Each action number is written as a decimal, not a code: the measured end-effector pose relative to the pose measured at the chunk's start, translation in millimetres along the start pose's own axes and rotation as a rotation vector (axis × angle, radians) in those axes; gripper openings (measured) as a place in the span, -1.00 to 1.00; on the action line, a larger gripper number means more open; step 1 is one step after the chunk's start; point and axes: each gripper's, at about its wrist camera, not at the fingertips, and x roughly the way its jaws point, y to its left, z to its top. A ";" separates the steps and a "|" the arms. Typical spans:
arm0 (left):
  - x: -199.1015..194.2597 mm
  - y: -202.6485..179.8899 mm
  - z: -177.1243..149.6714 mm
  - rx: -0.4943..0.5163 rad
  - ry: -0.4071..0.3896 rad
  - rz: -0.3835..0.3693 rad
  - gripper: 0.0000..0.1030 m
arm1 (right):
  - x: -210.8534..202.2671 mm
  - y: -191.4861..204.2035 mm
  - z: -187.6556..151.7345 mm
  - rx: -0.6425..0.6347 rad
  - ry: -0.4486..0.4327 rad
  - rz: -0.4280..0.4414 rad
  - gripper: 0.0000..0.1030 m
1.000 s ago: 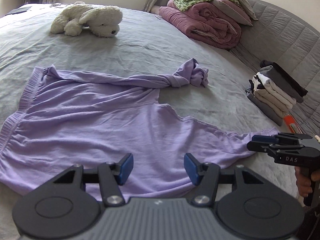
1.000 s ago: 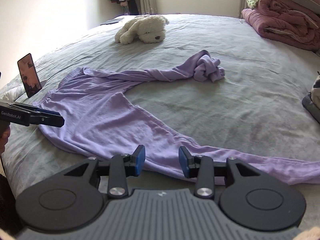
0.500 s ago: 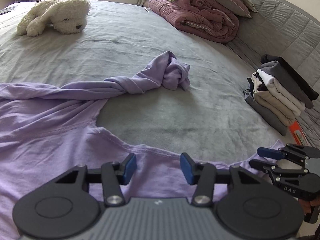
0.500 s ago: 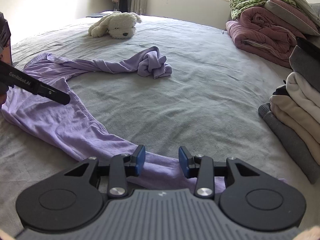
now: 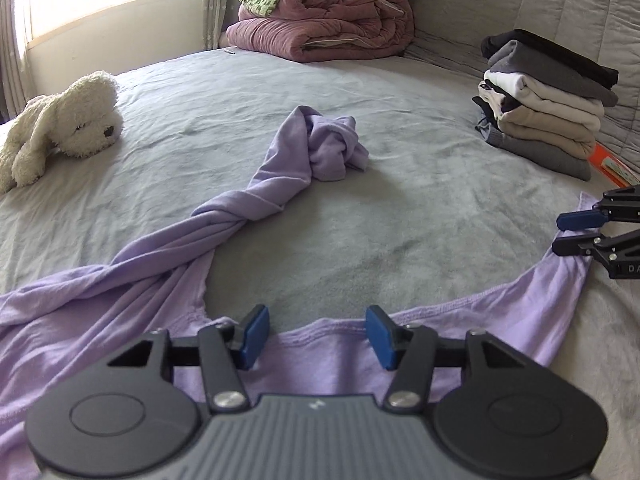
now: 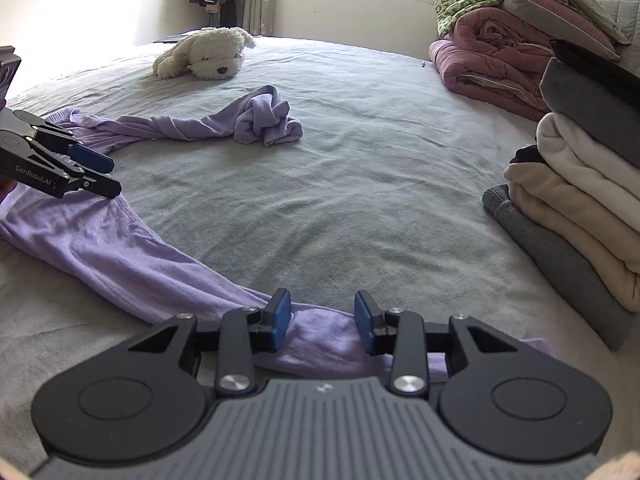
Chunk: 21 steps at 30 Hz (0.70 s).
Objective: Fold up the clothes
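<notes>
A lavender long-sleeved shirt [image 5: 80, 320] lies spread on the grey bed [image 5: 400, 208]. Its far sleeve [image 5: 328, 148] is twisted and bunched into a knot-like lump [image 6: 264, 120]. The near sleeve [image 6: 120, 248] runs along the bed's front. My left gripper [image 5: 318, 330] hovers low over the shirt's seamed edge, its jaws opening, cloth lying flat under the gap, not pinched. It shows from the side in the right wrist view [image 6: 92, 172]. My right gripper [image 6: 322, 316] stands open over the near sleeve's end, and also appears in the left wrist view [image 5: 576, 232].
A stack of folded clothes [image 6: 580, 200] stands close on the right, by the quilted headboard [image 5: 520, 0], with an orange item [image 5: 612, 164] beside it. A white plush dog [image 5: 64, 124] and a rolled maroon quilt [image 5: 328, 20] under a green blanket lie at the back.
Both grippers have slid right along the shirt and sunk a little. The left went from the body to the seamed edge, the right to the sleeve end by the stack. The shirt lies unmoved.
</notes>
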 end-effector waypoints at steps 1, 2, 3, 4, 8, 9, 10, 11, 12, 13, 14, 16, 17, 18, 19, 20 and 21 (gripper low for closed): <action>-0.6 -2.2 0.4 0.007 0.006 -0.009 -0.10 | -1.0 0.0 -0.2 -0.005 0.001 0.000 -0.31; -1.2 -4.8 0.8 0.016 0.012 -0.019 -0.32 | -1.7 -0.1 -1.1 -0.010 0.006 0.006 -0.43; -1.8 -7.3 1.3 0.024 0.018 -0.030 -0.52 | -2.2 0.9 -2.2 -0.020 0.012 0.008 -0.50; -1.8 -10.7 1.2 0.034 0.024 -0.036 -0.62 | -2.7 2.2 -3.2 -0.033 0.018 0.008 -0.60; -1.5 -25.1 -0.6 0.075 0.013 -0.007 -0.94 | -4.8 9.8 -3.9 -0.065 0.019 -0.011 -0.91; -2.1 -26.9 -0.3 0.075 0.005 0.004 -0.94 | -5.3 11.8 -4.0 -0.071 0.016 -0.020 -0.93; -3.0 -27.8 0.2 0.072 -0.004 0.011 -0.95 | -6.7 13.0 -3.6 -0.073 0.013 -0.025 -0.94; -4.0 -28.0 0.7 0.068 -0.013 0.014 -0.95 | -9.1 13.2 -3.0 -0.073 0.007 -0.027 -0.94; -5.6 -27.5 1.2 0.062 -0.024 0.018 -0.95 | -11.8 13.2 -2.4 -0.073 0.001 -0.027 -0.94; -7.2 -26.8 1.8 0.055 -0.036 0.023 -0.95 | -14.0 12.6 -1.9 -0.069 -0.005 -0.028 -0.94; -8.4 -26.0 2.3 0.048 -0.045 0.027 -0.95 | -15.7 11.2 -1.6 -0.062 -0.010 -0.032 -0.92; -11.7 -24.7 3.3 0.035 -0.069 0.042 -0.95 | -19.0 8.2 -1.2 -0.052 -0.018 -0.049 -0.74; -13.3 -24.1 3.9 0.028 -0.082 0.049 -0.95 | -20.2 6.6 -1.6 -0.051 -0.019 -0.066 -0.55; -15.2 -24.0 4.7 0.024 -0.096 0.060 -0.95 | -21.2 4.9 -2.1 -0.050 -0.019 -0.084 -0.47; -17.4 -23.9 5.4 0.020 -0.110 0.068 -0.95 | -22.3 3.1 -2.5 -0.050 -0.020 -0.102 -0.37; -19.1 -23.8 5.8 0.016 -0.120 0.073 -0.95 | -23.0 0.7 -3.1 -0.042 -0.017 -0.109 -0.37; -20.6 -23.6 6.2 0.011 -0.128 0.078 -0.95 | -23.6 -1.9 -3.7 -0.032 -0.014 -0.112 -0.37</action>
